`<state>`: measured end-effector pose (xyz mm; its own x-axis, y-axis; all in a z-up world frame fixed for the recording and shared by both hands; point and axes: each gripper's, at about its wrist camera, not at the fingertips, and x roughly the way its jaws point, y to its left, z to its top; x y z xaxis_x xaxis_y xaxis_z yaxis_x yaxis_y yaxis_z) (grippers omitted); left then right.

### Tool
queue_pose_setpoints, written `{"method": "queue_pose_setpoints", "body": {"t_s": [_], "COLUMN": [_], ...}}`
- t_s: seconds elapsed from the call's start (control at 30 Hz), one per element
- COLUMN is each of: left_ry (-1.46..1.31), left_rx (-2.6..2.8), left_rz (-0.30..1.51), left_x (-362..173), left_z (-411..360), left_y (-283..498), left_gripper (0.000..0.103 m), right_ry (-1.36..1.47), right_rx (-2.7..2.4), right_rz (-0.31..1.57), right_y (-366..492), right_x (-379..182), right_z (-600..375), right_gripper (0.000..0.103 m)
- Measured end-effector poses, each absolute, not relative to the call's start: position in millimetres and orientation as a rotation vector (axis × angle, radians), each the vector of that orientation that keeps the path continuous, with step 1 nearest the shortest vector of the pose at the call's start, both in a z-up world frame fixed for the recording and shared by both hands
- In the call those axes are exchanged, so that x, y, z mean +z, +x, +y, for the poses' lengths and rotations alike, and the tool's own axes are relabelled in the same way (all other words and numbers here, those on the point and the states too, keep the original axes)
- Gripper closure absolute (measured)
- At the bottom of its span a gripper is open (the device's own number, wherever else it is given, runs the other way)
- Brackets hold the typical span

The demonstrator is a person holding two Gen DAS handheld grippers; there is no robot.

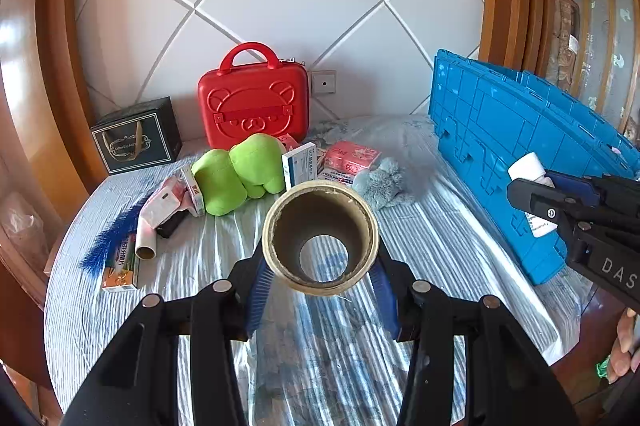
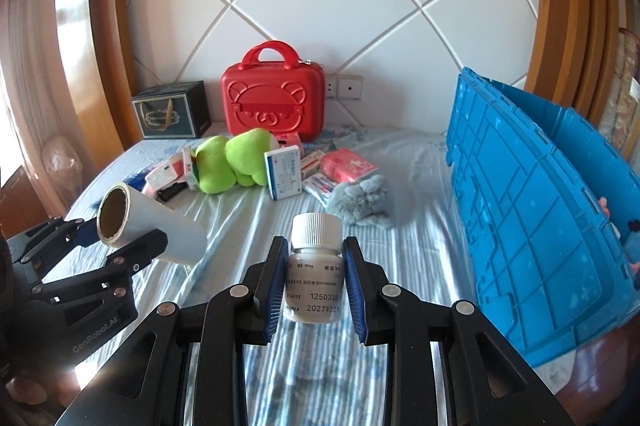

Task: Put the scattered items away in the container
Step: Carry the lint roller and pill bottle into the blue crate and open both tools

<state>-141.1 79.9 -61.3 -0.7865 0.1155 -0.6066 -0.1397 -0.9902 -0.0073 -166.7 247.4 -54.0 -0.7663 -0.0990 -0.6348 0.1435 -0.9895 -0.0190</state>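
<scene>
My left gripper (image 1: 320, 262) is shut on a white roll with a cardboard core (image 1: 320, 238) and holds it above the bed; the roll also shows in the right wrist view (image 2: 148, 226). My right gripper (image 2: 316, 266) is shut on a white pill bottle (image 2: 314, 266) with a ribbed cap, held upright above the bed; it also shows in the left wrist view (image 1: 532, 186), close to the blue crate. The blue plastic crate (image 2: 540, 206) stands at the right. Scattered items lie mid-bed: a green plush (image 2: 232, 162), medicine boxes (image 2: 284, 172), a pink pack (image 2: 348, 164), a grey furry toy (image 2: 364, 202).
A red bear suitcase (image 2: 272, 102) and a dark gift box (image 2: 172, 110) stand against the padded headboard. A blue feather (image 1: 112, 234), a small roll (image 1: 146, 238) and an orange box (image 1: 120, 266) lie at the bed's left. Wooden frames flank both sides.
</scene>
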Motion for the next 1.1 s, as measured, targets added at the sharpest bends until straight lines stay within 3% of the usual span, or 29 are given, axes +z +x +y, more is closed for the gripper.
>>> {"method": "queue_pose_setpoints", "body": {"t_s": [0.4, 0.83, 1.1], "left_ry": [-0.84, -0.58, -0.661], "left_rx": [2.91, 2.946, 2.862], "left_rz": [0.112, 0.105, 0.182], "left_x": [-28, 49, 43], "left_z": [163, 407, 525], "left_y": [-148, -165, -183], "left_gripper": [0.058, 0.058, 0.058], "right_ry": [0.856, 0.756, 0.869], "right_rx": [-2.914, -3.024, -3.028], "right_rz": [0.006, 0.048, 0.043], "right_y": [-162, -159, -176], "right_x": [-14, 16, -10], "right_z": [349, 592, 680], "right_gripper": [0.075, 0.075, 0.075]}}
